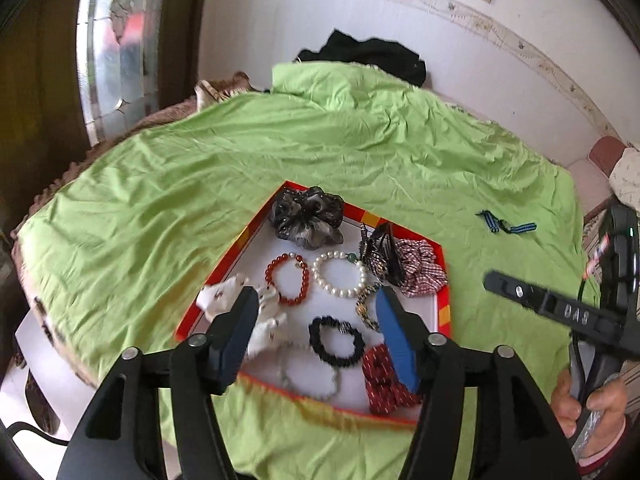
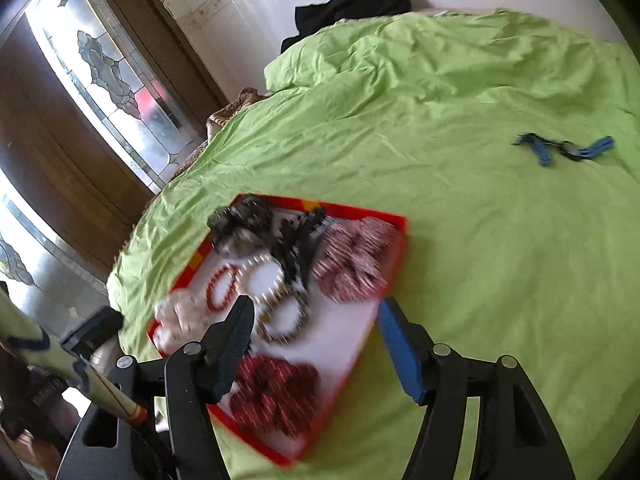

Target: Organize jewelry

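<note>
Left wrist view, sharp: red tray (image 1: 444, 312) on green bedsheet (image 1: 160, 200), white floor. Inside, clockwise from 12 o'clock: grey-black scrunchie (image 1: 308, 216), dark hair claw (image 1: 384, 256), red-white checked scrunchie (image 1: 422, 268) at 2 o'clock, gold-black beaded bracelet (image 1: 366, 304), red patterned scrunchie (image 1: 384, 380) at 5 o'clock, pale bead bracelet (image 1: 308, 376) at 6 o'clock, white scrunchie (image 1: 260, 316) at 9 o'clock. At centre: red bead bracelet (image 1: 288, 278), pearl bracelet (image 1: 340, 274), black scrunchie (image 1: 336, 340).

Left gripper (image 1: 316, 312) above tray, jaws apart, nothing between pads.

Only here: right-hand tool body at 3 o'clock, person's hand (image 1: 588, 404) on its handle. Blue striped band (image 1: 506, 226) on sheet at 2 o'clock, well apart from tray.

Right wrist view, motion-blurred: same tray (image 2: 400, 256) seen from its right side; pale bead bracelet and black scrunchie not distinguishable. Right gripper (image 2: 314, 312) jaws wide, empty, over tray's right edge. Blue band (image 2: 560, 148) at 2 o'clock. Only here: stained-glass door panel (image 2: 112, 76) at 10 o'clock, clearly seen.
</note>
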The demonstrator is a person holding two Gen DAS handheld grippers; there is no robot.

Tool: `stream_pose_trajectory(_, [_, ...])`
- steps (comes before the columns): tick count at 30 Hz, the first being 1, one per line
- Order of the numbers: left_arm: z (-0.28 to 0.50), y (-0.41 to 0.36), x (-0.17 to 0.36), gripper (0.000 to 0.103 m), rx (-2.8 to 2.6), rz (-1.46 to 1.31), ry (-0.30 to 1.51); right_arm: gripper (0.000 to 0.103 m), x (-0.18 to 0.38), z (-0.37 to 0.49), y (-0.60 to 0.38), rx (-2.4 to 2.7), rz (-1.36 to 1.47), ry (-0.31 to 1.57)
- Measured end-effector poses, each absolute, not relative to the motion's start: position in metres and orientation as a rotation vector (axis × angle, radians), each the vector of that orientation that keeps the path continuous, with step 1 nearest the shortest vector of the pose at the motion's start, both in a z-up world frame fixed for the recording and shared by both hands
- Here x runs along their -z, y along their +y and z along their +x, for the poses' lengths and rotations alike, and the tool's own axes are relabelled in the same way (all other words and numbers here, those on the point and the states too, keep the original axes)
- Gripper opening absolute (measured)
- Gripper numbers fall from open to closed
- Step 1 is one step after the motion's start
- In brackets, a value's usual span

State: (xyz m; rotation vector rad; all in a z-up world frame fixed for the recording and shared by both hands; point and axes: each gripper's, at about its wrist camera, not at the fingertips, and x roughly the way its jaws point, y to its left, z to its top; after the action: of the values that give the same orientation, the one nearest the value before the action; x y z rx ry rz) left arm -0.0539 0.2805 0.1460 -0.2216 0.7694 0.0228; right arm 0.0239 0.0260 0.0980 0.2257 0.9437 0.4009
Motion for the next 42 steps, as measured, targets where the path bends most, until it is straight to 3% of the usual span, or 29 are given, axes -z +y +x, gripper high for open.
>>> stream_pose_trajectory(6, [-0.090,0.267,-0.150,0.068,-0.058,-0.259,0.718,0.073,-0.088,-0.018,-0.002,-0.348,0.260,0.950])
stream_pose_trajectory(27, [-0.138,0.265,-0.127,0.069,-0.145,-0.269,0.770,0.074,-0.057,-0.086,0.001,-0.306,0.190,0.984])
stream_pose_trajectory(33, [-0.139,0.283,-0.111,0.069,-0.191,-0.329,0.817,0.074,-0.049,-0.066,0.013,-0.296,0.155,0.988])
stream_pose_trajectory(36, [-0.140,0.285,-0.105,0.069,-0.181,-0.347,0.831,0.067,-0.048,-0.038,0.027,-0.301,0.150,0.990])
stream_pose_trajectory(42, [-0.139,0.274,-0.101,0.069,-0.170,-0.287,0.846,0.064,-0.032,0.010,0.056,-0.317,0.230,1.058])
